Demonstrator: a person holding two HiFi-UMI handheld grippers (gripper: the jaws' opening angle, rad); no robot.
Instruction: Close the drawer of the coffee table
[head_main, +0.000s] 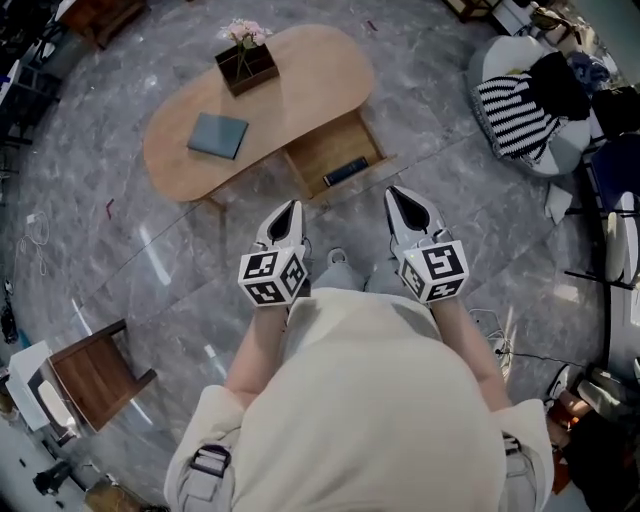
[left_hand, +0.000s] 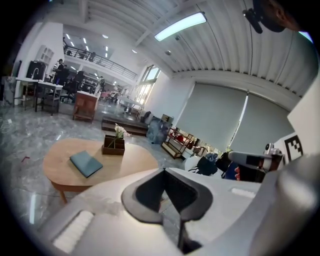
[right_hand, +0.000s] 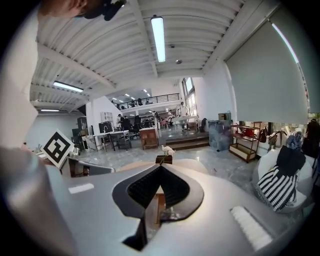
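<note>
The drawer (head_main: 335, 152) hangs open on the bench's (head_main: 300, 80) near side, with a dark item (head_main: 346, 171) inside. Both pinched shut and empty, the left hand-held gripper (head_main: 290, 212) and right hand-held gripper (head_main: 398, 197) hover short of it. An off-centre push could skew and jam it.

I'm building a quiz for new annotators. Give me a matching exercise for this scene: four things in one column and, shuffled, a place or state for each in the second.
1 drawer
2 blue-grey book
3 flower box
4 striped cloth

A on the pale beanbag at right
B pulled out of the coffee table
C lying flat on the coffee table
D standing at the coffee table's far edge

Pairs: 1-B, 2-C, 3-D, 4-A
</note>
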